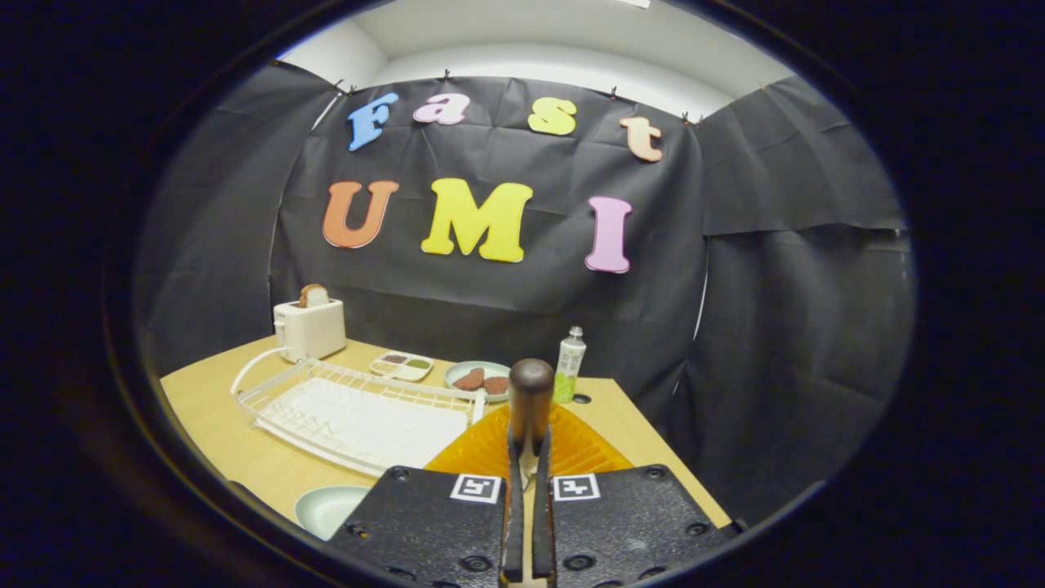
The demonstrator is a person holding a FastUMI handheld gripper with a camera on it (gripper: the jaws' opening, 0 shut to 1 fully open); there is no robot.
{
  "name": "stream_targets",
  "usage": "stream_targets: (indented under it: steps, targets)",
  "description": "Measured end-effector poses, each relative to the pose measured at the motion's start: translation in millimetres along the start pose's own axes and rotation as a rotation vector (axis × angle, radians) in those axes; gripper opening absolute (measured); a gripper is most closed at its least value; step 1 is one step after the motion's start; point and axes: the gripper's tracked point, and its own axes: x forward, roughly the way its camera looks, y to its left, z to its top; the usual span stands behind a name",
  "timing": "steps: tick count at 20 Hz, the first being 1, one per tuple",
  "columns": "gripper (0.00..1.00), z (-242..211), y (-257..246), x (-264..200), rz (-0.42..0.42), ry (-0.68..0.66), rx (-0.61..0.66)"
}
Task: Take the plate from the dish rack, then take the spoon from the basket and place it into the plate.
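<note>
My gripper (pixel 529 457) is shut on the spoon (pixel 531 400), whose dark brown handle stands upright between the fingers and rises above them. Right behind and under the fingers sits the orange ribbed basket (pixel 482 449). A pale green plate (pixel 326 506) lies on the table just left of my left finger, partly hidden by it. The white wire dish rack (pixel 351 412) stands beyond the plate, to the left, with nothing in it.
A white toaster (pixel 310 327) with bread stands at the table's far left corner. Beyond the rack are a small divided dish (pixel 400 365), a plate with brown patties (pixel 478 377) and a clear bottle (pixel 569 363). The table's right edge runs close beside the basket.
</note>
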Motion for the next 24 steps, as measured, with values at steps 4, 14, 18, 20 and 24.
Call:
stream_targets:
  steps: [4, 14, 18, 20, 24]
  targets:
    - [0.1, -29, 41, -18, 0.053, 0.014, 0.031]
    - [0.1, -76, 162, -42, 0.161, 0.072, -0.029]
    - [0.1, -91, 172, -48, 0.16, 0.08, -0.001]
    - [0.1, -97, 169, -47, 0.155, 0.096, 0.02]
    - [0.1, -104, 156, -44, 0.137, 0.122, 0.041]
